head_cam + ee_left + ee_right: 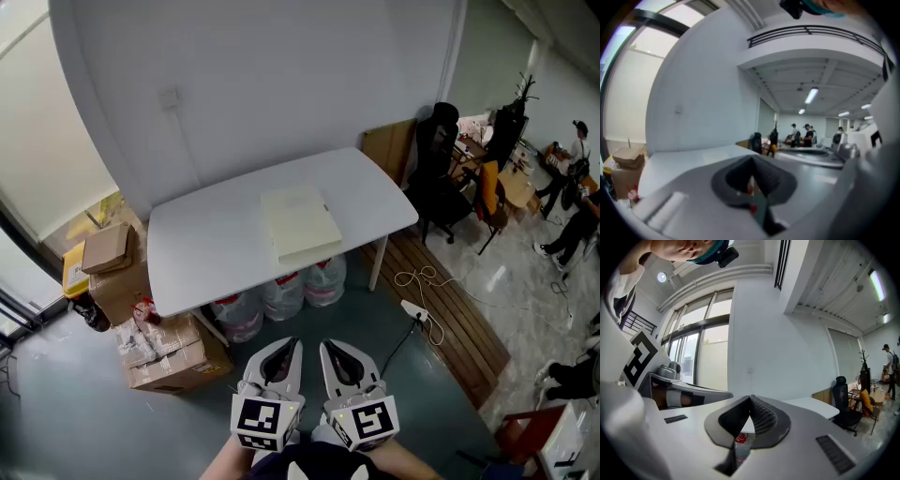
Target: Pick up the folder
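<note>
Left tongs [288, 346] and right tongs [330, 348], closed, face folder [300, 223].

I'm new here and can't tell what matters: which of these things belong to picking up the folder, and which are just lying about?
For the job: folder, flat on the white table; left gripper and right gripper, both shut and empty.

Just lying about: water bottles under the table, cardboard boxes, black office chair, white cable on the floor.
</note>
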